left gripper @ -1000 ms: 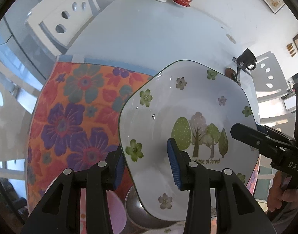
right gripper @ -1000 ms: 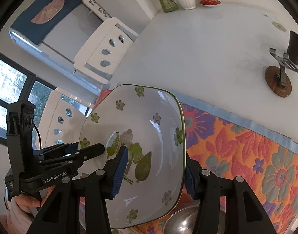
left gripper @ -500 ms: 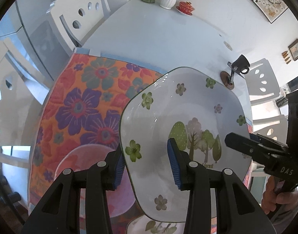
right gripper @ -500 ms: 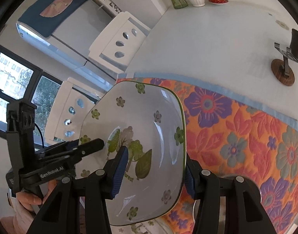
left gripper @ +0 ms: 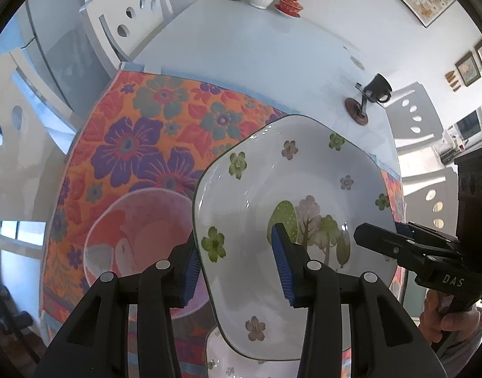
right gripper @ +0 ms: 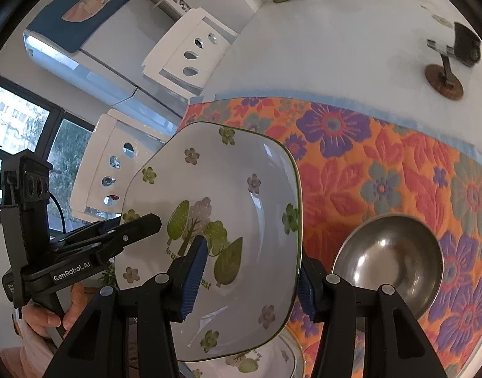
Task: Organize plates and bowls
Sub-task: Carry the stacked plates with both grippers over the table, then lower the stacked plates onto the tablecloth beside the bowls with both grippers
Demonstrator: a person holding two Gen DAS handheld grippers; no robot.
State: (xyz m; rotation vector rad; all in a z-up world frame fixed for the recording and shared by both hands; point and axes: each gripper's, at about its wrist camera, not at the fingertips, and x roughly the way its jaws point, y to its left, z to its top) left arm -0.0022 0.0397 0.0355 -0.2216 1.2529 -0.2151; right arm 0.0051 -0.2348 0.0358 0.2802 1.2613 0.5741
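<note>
Held clear above the flowered mat point(left gripper: 140, 145), the glazed plate point(left gripper: 291, 189) is pinched at opposite rims by the left hand-held gripper point(left gripper: 237, 261) and right hand-held gripper point(right gripper: 250, 278), likely stiff, slick and breakable, so rim holds suit it.

Square floral plate point(left gripper: 291, 189): glazed ceramic, glossy, light glints on it. Round bowl point(right gripper: 389, 261): polished metal, mirror-bright. Pink bowl point(left gripper: 140, 239): smooth, satin sheen. Flowered mat point(right gripper: 382, 170): quilted cloth, matt, embossed. Surface point(left gripper: 272, 53): smooth, pale, faintly reflective.
</note>
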